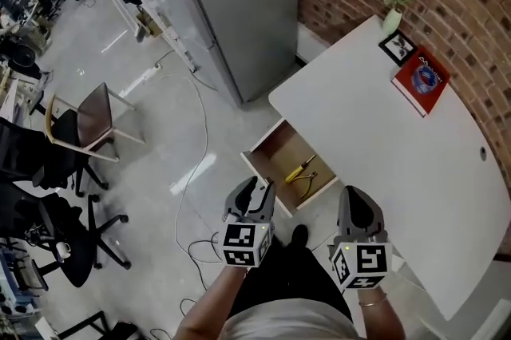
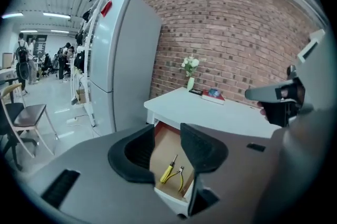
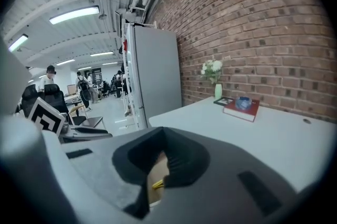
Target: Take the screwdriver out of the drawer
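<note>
Through the right gripper [image 3: 160, 145], whose jaws seem to meet at the tips on nothing, only a yellow sliver inside the open wooden drawer [image 1: 275, 151] shows, too little to identify. The left gripper [image 2: 167, 140] hangs with jaws apart and empty, framing the yellow-handled screwdriver [image 2: 168, 169], which lies in the drawer beside yellow-handled pliers [image 2: 181, 178]. The drawer juts from a white table [image 1: 399, 155] against a red brick wall [image 1: 471, 3], beside a tall grey cabinet [image 1: 239, 3].

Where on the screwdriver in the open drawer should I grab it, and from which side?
Take the screwdriver by its thick yellow handle, coming straight down from above with the jaws across it. It lies flat on the floor of the open drawer, and the pliers lie close alongside, so a side approach looks blocked.
</note>
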Tool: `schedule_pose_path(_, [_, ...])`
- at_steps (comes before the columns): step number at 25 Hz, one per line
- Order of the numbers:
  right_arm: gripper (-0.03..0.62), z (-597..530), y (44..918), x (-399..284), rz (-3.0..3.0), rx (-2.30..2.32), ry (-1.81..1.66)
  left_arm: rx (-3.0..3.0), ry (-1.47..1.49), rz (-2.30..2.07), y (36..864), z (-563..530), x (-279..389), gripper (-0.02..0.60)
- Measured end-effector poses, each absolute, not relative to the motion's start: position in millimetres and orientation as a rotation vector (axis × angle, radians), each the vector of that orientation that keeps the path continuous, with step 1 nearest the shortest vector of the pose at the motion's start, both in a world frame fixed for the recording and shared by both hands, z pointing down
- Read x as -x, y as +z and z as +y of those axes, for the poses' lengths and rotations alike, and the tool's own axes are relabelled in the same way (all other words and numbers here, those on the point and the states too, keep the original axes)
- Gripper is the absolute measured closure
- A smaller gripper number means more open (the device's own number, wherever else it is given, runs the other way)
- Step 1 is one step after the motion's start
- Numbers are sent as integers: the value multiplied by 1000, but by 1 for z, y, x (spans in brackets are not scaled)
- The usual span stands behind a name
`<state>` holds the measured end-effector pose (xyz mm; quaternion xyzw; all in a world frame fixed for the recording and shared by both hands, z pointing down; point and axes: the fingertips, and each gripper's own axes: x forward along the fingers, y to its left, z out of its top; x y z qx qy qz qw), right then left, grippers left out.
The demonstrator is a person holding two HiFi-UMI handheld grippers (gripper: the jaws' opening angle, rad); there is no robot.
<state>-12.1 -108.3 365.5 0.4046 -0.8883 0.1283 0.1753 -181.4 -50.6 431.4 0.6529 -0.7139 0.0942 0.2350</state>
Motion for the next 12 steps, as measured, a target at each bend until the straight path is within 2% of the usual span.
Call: schedule_pose_path(12, [592, -120, 401, -2, -2474, -1196, 419, -1926, 506, -1750, 496, -105, 135, 434])
